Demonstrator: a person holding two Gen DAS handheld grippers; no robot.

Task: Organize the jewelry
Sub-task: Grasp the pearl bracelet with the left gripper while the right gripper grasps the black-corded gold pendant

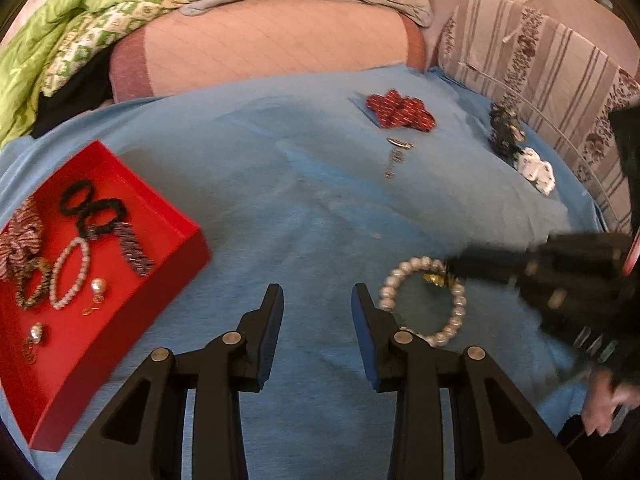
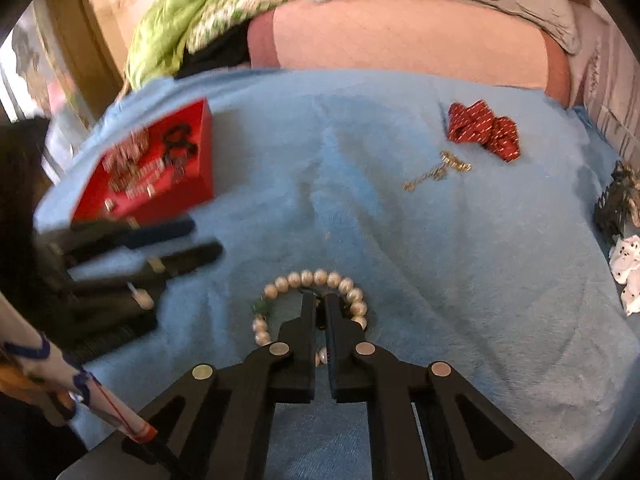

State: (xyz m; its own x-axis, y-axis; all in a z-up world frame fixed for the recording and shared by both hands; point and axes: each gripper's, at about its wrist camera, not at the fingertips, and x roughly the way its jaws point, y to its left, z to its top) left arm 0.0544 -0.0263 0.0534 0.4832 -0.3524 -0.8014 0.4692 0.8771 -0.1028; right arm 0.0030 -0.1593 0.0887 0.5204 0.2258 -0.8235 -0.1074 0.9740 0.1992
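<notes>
Two handheld grippers over a blue cloth (image 1: pixel 320 208) on a bed, the right one clenched on a pearl bracelet.

Largest first: the blue cloth carries everything. A red tray (image 1: pixel 120 184), already holding hair ties, bracelets and earrings, lies up and to the left of the left gripper (image 1: pixel 317 300), whose jaws stand released and empty. A red patterned bow (image 2: pixel 482 130) and a thin gold chain (image 2: pixel 436 172) lie well ahead of the right gripper (image 2: pixel 318 300), slightly to its right. The pearl bracelet (image 2: pixel 316 280) rests flat as a ring directly under the right jaws, which are clamped on its small gold charm at the ring's far side. The bracelet sits just right of the left jaws, yet the right hand already has it. Judged next: carry it leftward to the tray.
</notes>
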